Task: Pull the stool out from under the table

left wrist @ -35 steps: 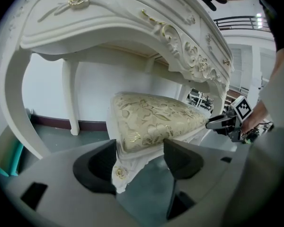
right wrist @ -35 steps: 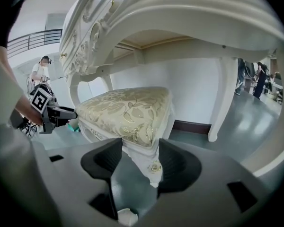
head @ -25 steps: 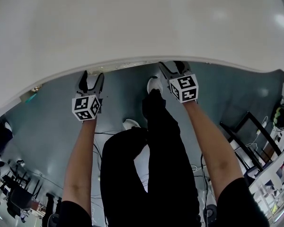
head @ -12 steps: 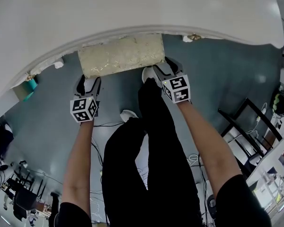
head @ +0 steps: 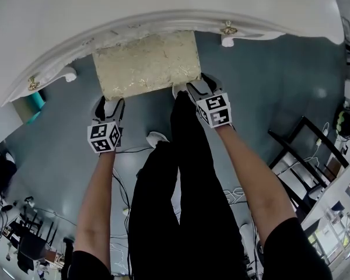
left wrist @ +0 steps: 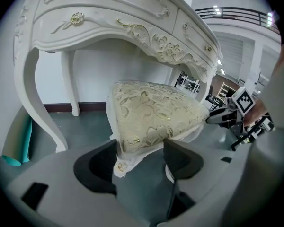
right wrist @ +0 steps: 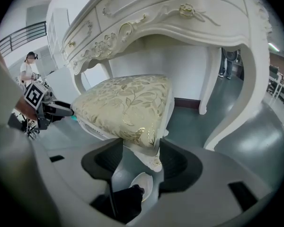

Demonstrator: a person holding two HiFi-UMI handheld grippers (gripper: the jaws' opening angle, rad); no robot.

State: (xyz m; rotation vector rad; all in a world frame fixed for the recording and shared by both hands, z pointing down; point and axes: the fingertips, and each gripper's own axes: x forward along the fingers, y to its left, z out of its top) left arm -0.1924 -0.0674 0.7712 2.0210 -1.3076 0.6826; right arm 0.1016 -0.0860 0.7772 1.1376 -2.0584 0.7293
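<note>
The stool (head: 146,63) has a cream and gold floral cushion and a white carved frame. It stands partly out from under the white ornate table (head: 163,4), with its near edge towards me. My left gripper (head: 108,105) is shut on the stool's near left corner, which sits between the jaws in the left gripper view (left wrist: 141,150). My right gripper (head: 199,87) is shut on the near right corner, which shows between the jaws in the right gripper view (right wrist: 141,148). The cushion fills both gripper views (left wrist: 151,112) (right wrist: 125,105).
Curved table legs (left wrist: 42,103) (right wrist: 232,108) flank the stool. A teal roll (head: 38,101) leans by the left leg. My black-trousered legs (head: 181,174) and white shoes stand just behind the stool. A black frame (head: 303,150) and cables lie on the grey floor at right.
The stool has slid out from under the table towards me with both grippers on it. A second ago it was hidden; now most of the cushion shows.
</note>
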